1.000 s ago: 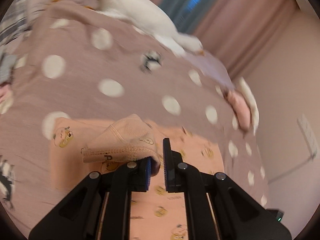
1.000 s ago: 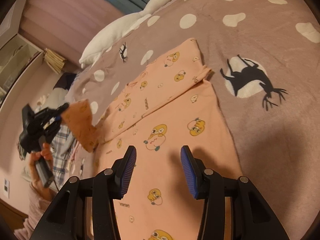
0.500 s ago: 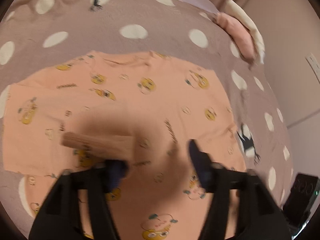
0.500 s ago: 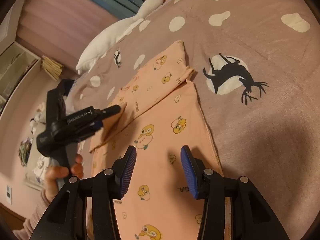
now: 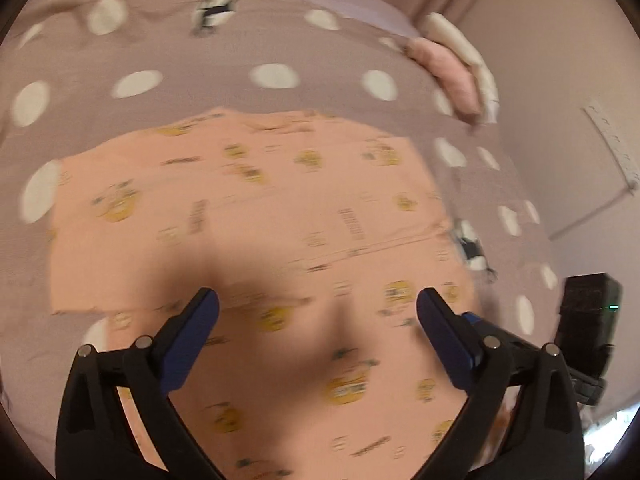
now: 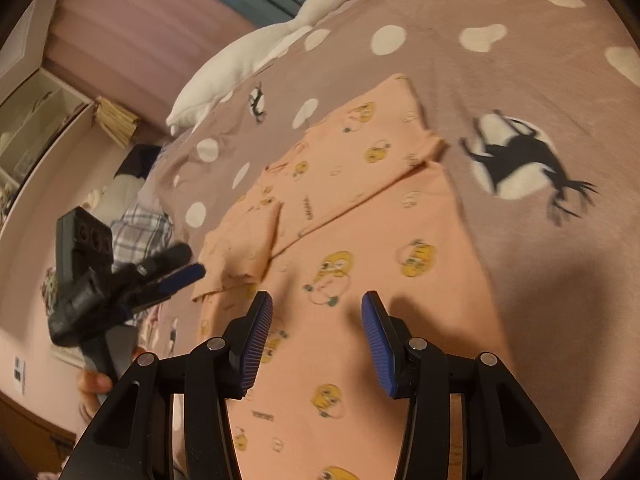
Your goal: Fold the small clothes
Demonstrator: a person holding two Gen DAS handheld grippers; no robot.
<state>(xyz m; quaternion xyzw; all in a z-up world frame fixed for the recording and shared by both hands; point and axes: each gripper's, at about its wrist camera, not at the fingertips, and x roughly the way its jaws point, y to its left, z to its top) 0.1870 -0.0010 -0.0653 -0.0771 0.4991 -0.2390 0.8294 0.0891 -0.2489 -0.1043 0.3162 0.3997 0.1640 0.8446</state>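
A small peach shirt (image 5: 260,208) printed with yellow cartoon faces lies flat on the mauve dotted bedspread (image 5: 200,52). My left gripper (image 5: 317,300) hovers over the shirt's lower half. Its jaws are opening wide and nothing is between them. In the right wrist view the shirt (image 6: 360,208) has its left sleeve (image 6: 240,240) folded inward onto the body. The left gripper (image 6: 188,262) hangs just left of that sleeve, apart from it. My right gripper (image 6: 317,300) stands open above the shirt's hem area, holding nothing.
A white goose plush (image 6: 256,48) lies along the far side of the bedspread (image 6: 500,92). Folded pink cloth (image 5: 452,68) sits at the bed's far right corner. Plaid fabric (image 6: 140,232) lies off the bed's left edge. A hand (image 6: 94,384) holds the left gripper's handle.
The left gripper let go of the sleeve, opened wide and dropped toward the shirt. The sleeve now lies folded on the shirt. The right gripper kept still.
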